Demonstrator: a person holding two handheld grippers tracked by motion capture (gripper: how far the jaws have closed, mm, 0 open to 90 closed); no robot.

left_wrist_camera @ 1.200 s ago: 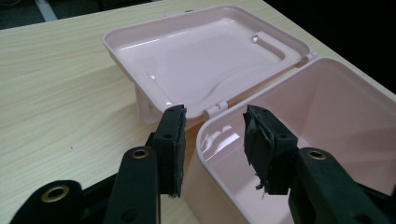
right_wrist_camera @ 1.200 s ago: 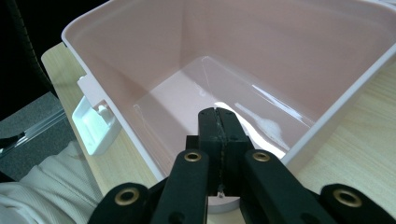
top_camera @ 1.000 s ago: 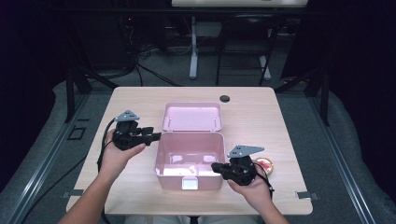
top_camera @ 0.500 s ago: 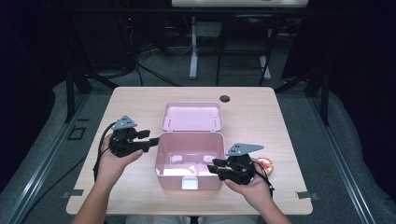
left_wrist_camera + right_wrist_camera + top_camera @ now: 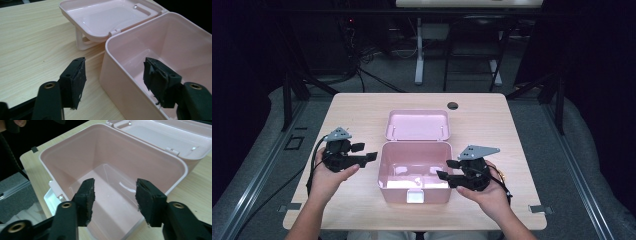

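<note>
Trouble is waiting if I am swinging in carelessly, since my left gripper [image 5: 368, 156] and right gripper [image 5: 443, 170], jaws just spreading with nothing between, are flanking the open pink box [image 5: 414, 169] mid-table and could shove it.

Light falls from above onto the table [image 5: 362, 107], which shows bright and evenly lit in the high view while the room around it sinks into near black. A white glare patch sits on the floor of the box [image 5: 414, 172] near its front wall, and a softer sheen lies on the lid [image 5: 105, 17] in the left gripper view. Both gripper views are a little soft and grainy, with the jaws close to the lens dark and slightly blurred, and the high view is low in detail.
</note>
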